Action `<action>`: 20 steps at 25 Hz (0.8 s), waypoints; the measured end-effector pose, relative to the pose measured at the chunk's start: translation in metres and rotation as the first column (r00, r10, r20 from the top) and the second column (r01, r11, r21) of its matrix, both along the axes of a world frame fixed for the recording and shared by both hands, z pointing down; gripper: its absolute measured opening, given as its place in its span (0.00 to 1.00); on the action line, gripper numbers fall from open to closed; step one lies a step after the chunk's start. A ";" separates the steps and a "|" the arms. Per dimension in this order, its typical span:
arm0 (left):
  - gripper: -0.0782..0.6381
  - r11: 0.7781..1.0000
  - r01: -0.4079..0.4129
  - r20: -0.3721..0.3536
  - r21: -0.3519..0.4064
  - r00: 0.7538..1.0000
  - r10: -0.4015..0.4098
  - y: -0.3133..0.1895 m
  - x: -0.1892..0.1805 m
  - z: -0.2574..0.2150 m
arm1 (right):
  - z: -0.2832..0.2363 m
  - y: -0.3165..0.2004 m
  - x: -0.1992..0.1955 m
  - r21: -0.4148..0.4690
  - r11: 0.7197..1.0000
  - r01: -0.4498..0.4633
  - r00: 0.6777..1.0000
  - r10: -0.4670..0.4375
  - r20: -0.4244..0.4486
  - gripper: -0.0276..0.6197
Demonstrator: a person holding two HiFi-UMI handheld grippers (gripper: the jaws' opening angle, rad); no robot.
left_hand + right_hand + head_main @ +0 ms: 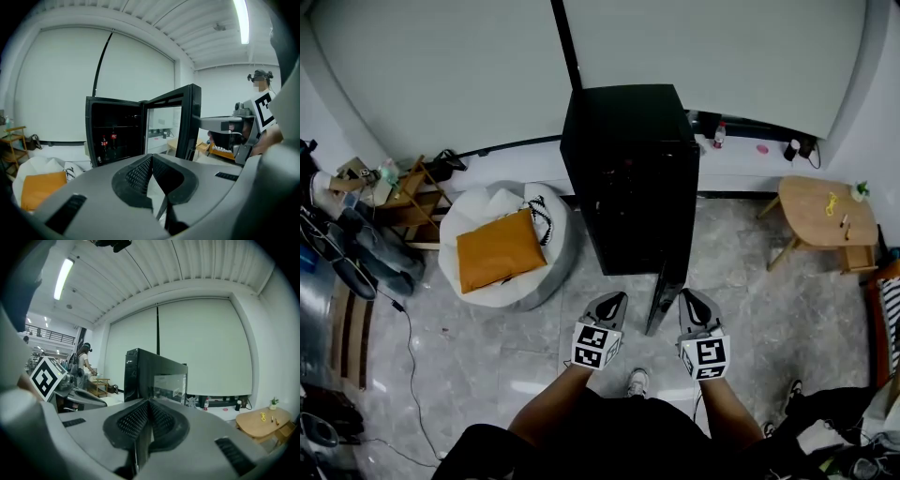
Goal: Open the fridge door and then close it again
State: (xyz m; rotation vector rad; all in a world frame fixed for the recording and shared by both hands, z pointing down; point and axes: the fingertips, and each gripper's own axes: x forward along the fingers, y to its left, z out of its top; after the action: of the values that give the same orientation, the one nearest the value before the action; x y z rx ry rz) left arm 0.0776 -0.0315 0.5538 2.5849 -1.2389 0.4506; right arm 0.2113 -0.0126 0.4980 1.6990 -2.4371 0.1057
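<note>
The black fridge point(628, 178) stands open in front of me, and its door point(661, 305) swings out toward me, edge-on between my two grippers. My left gripper point(617, 298) hangs left of the door with its jaws shut and nothing between them. In the left gripper view it point(151, 157) faces the dark inside of the fridge point(115, 131), where two cola bottles point(108, 143) stand, with the door point(187, 122) to the right. My right gripper point(687, 294) is close against the door's outer side. Its jaws point(149, 400) look shut, and the door point(159, 376) rises just beyond them.
A white beanbag with an orange cushion point(502, 248) lies left of the fridge. A wooden shelf point(412, 197) stands further left, and a low wooden table point(820, 211) stands to the right. A cable point(408, 328) trails over the floor. A person point(84, 359) stands far off.
</note>
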 end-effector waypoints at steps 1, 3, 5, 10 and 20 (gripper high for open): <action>0.14 1.000 0.010 0.000 0.003 1.000 -0.010 0.001 -0.002 -0.001 | -0.001 0.001 0.000 0.002 1.000 0.004 1.000 -0.004 0.000 0.07; 0.14 0.999 0.032 -0.003 0.009 0.999 -0.032 -0.001 -0.007 -0.003 | -0.002 0.000 0.001 0.006 1.000 0.013 1.000 -0.012 -0.005 0.07; 0.14 0.998 0.055 -0.010 0.017 0.998 -0.055 -0.004 -0.013 -0.005 | -0.002 -0.002 0.000 0.008 1.000 0.020 1.000 -0.020 -0.004 0.07; 0.14 0.994 0.107 -0.033 0.027 0.994 -0.106 -0.008 -0.031 -0.011 | 0.001 -0.002 -0.002 0.006 1.000 0.024 1.000 -0.024 0.008 0.07; 0.14 0.987 0.148 -0.035 0.065 0.989 -0.146 -0.025 -0.049 -0.020 | 0.003 -0.007 -0.008 0.015 1.000 0.008 1.000 -0.008 0.020 0.07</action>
State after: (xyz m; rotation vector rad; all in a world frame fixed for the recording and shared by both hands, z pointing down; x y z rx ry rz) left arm 0.0287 -0.0563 0.5340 2.5216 -1.4451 0.3445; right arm 0.2035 -0.0201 0.5007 1.7025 -2.4650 0.1052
